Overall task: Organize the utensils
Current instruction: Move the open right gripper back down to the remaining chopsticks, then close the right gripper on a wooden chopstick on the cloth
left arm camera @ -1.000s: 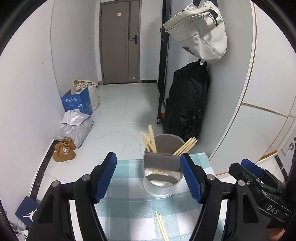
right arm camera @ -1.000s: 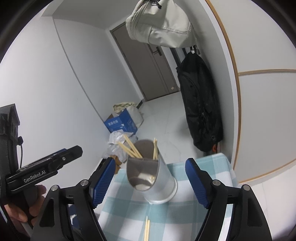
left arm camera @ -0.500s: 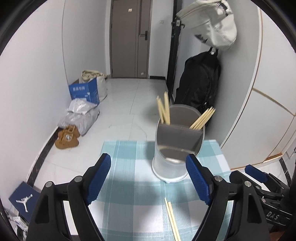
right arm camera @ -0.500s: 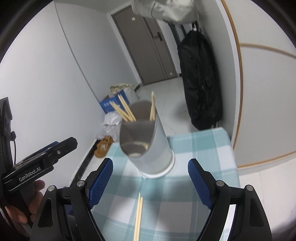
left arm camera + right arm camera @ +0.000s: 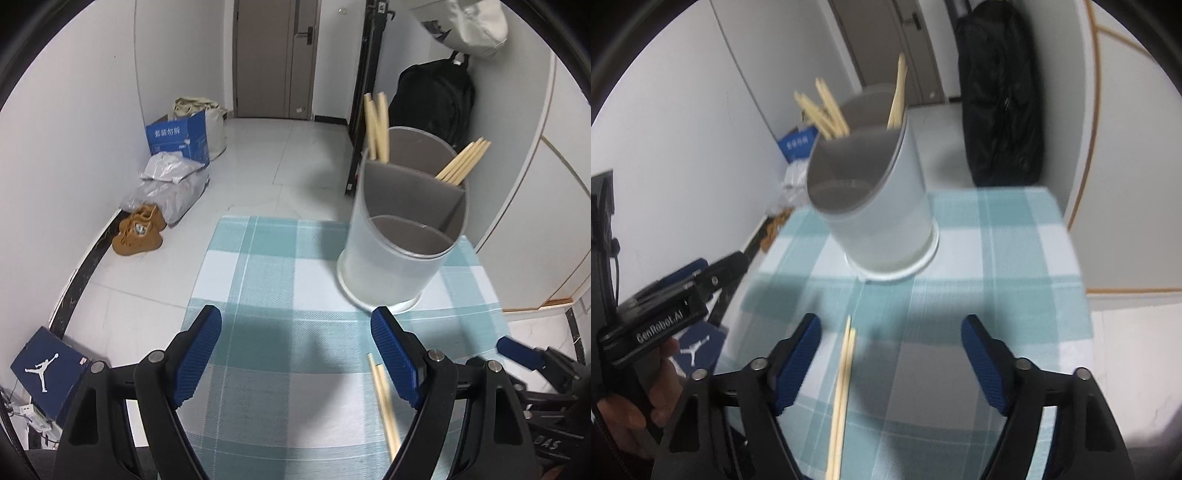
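Observation:
A white utensil holder (image 5: 399, 236) with grey inner dividers stands on the checked tablecloth (image 5: 280, 280) and holds several wooden chopsticks (image 5: 461, 162) in its back compartments. It also shows in the right wrist view (image 5: 882, 210). A loose pair of chopsticks (image 5: 384, 402) lies on the cloth in front of it, seen too in the right wrist view (image 5: 842, 391). My left gripper (image 5: 299, 354) is open and empty above the cloth, left of the pair. My right gripper (image 5: 890, 358) is open and empty, with the pair near its left finger.
The table's far and left edges drop to a tiled floor with a blue box (image 5: 177, 136), bags and brown shoes (image 5: 140, 229). A black backpack (image 5: 436, 99) leans on the wall behind the holder. The left gripper body (image 5: 665, 310) sits left of the right one.
Both grippers have pulled back and tilted down from the holder. The holder now sits farther away and the loose chopsticks show more fully on the cloth. Both stay open.

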Tool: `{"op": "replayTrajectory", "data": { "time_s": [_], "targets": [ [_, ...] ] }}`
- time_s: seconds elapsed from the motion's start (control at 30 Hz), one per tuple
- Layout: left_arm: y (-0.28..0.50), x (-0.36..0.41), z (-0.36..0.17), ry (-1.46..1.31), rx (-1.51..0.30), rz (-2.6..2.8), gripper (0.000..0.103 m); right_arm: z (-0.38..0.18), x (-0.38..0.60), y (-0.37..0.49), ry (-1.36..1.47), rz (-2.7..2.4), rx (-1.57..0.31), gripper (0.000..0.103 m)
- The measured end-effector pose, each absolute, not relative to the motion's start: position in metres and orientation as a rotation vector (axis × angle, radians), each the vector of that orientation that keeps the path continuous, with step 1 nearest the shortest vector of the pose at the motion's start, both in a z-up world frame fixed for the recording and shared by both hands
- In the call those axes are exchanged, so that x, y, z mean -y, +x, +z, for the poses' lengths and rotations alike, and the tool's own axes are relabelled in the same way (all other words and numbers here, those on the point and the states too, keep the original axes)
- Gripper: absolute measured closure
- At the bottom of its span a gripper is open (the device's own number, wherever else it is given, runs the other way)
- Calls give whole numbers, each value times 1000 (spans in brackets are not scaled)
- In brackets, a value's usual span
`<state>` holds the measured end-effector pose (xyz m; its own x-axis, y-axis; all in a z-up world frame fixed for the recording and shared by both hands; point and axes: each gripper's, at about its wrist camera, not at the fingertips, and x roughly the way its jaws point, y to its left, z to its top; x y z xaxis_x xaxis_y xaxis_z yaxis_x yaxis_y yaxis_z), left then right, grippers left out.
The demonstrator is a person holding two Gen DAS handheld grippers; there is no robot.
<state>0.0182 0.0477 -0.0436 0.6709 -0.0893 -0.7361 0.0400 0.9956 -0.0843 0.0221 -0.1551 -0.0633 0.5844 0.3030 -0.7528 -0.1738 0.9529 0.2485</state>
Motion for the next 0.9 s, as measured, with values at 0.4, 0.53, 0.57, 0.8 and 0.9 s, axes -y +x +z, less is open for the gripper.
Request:
{"op": "replayTrajectory", "data": {
  "time_s": [0.4, 0.53, 0.57, 0.8, 0.9],
  "targets": [
    [23, -65, -48, -110, -894, -71, 23, -108, 117, 42, 88, 345, -1097, 70],
    [21, -66, -48, -59, -878, -67, 23, -115, 109, 51, 82, 368, -1150, 74],
    [23, -67, -50, -54, -883, -70, 23, -115, 108, 52, 75, 368, -1154, 74],
    [30, -75, -54, -87, -921, -86, 23, -120, 91, 58, -53, 346, -1197, 80],
    [30, -74, -51, -83, -907, -92, 23, -123, 85, 63, -103, 327, -1215, 82]
  ]
}}
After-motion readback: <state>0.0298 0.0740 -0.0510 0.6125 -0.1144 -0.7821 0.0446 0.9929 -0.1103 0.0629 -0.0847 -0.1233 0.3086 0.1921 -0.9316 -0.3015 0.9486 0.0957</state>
